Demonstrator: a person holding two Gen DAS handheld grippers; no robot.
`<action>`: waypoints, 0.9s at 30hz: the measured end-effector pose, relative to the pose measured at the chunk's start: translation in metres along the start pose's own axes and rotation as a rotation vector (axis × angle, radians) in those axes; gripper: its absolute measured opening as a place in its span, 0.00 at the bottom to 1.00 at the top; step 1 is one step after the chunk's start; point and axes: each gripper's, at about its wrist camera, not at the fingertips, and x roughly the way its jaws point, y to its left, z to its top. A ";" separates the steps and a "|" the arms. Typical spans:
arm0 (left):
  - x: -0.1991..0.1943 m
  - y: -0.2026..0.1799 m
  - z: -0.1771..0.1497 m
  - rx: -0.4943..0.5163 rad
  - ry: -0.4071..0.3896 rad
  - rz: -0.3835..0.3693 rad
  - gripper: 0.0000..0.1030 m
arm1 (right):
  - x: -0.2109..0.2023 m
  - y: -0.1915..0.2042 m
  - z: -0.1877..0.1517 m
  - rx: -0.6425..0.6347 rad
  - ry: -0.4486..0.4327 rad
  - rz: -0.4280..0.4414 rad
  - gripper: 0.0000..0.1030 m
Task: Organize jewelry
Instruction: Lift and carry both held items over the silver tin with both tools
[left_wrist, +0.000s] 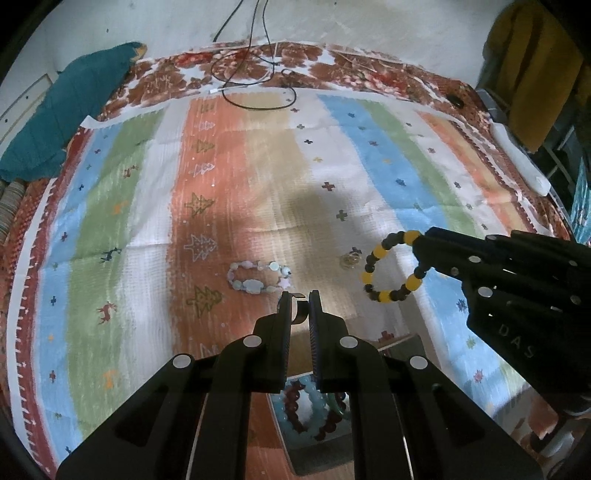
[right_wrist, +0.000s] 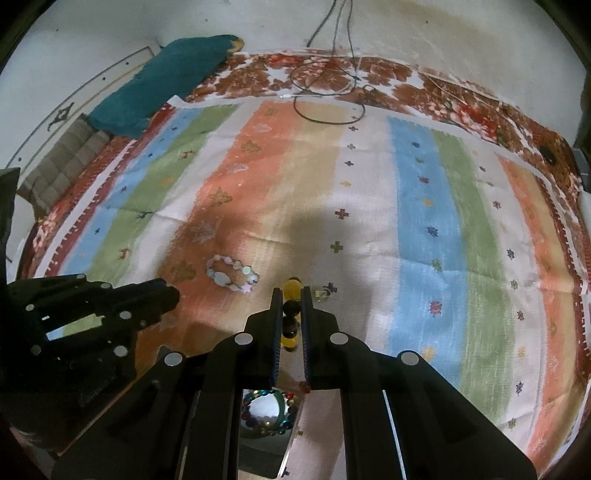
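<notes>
My left gripper (left_wrist: 299, 297) points down at the striped cloth (left_wrist: 147, 221) and is shut on a small dark ring (left_wrist: 300, 308) held between its tips. To its right, my right gripper (left_wrist: 424, 251) is shut on a yellow and black bead bracelet (left_wrist: 388, 271) that hangs clear of the cloth. The right wrist view shows those beads (right_wrist: 291, 290) pinched between the jaws. A pale bead bracelet (left_wrist: 258, 277) lies flat on the orange stripe. A small clear-gold ring (left_wrist: 350, 258) lies beside it. Under the grippers sits an open box (left_wrist: 325, 454) with several bracelets inside.
A teal cloth (left_wrist: 66, 110) is bunched at the far left corner. Black and white cables (left_wrist: 255, 77) loop across the far edge. A white bar (left_wrist: 517, 158) lies on the right edge, with a yellow garment (left_wrist: 535, 74) hanging behind it.
</notes>
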 end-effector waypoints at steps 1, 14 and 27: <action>-0.002 -0.001 -0.002 0.002 -0.002 -0.001 0.09 | -0.003 0.001 -0.001 -0.001 -0.006 0.003 0.10; -0.026 -0.006 -0.017 -0.002 -0.040 -0.016 0.09 | -0.028 0.013 -0.017 -0.015 -0.044 0.029 0.10; -0.046 -0.016 -0.041 0.011 -0.067 -0.029 0.09 | -0.049 0.017 -0.036 -0.006 -0.080 0.035 0.10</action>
